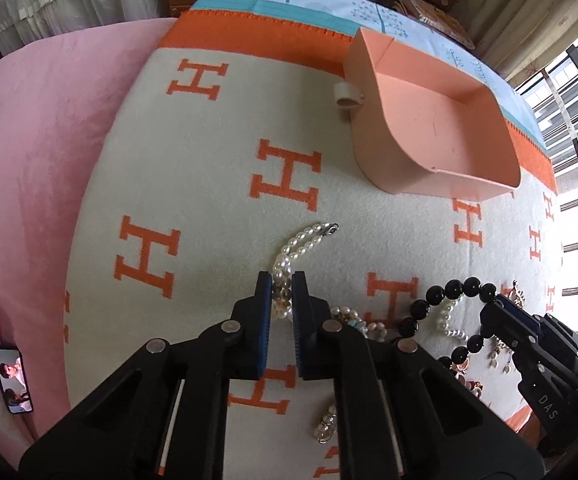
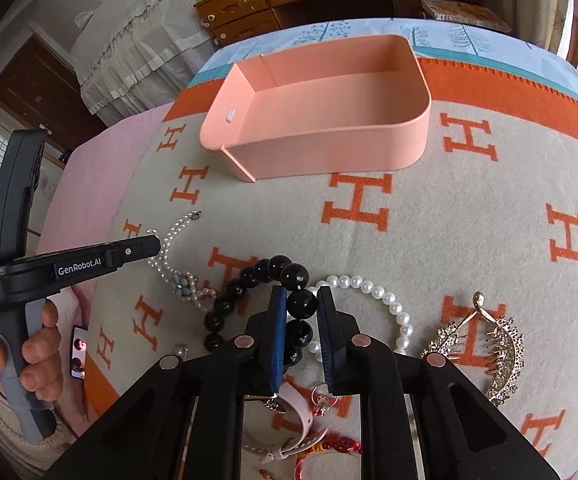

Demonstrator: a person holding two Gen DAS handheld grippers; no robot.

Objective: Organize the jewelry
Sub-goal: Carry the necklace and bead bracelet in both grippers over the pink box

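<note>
Left jaws: your left gripper [image 1: 281, 280] is squeezed tight on the small pearl string [image 1: 301, 242], near its middle
Right jaws: your right gripper [image 2: 302, 304] is squeezed on one fat bead of the black bead bracelet [image 2: 257, 300]
Loose ends: the clasp end of the pearl string lies on the blanket [image 1: 217, 184] past your left jaws; most of the black bracelet curls off to the left of your right jaws
Nearby: a big pearl necklace [image 2: 385, 300] lies just beside the right jaws, and may touch the black beads; a gold hair comb [image 2: 489, 352] sits further right; a watch [image 2: 301, 420] and red bits lie under the right gripper
Box: the pink box [image 2: 329, 112] sits open and empty at the far side of the blanket, well apart from the pile
Could go wrong: round beads are slippery, so the black bracelet may pop out if you lift fast
Could go wrong: the pearl string runs back into a little heap of jewelry, so it may drag other pieces up
Could go wrong: dangling ends may catch the box wall and spill outside
</note>
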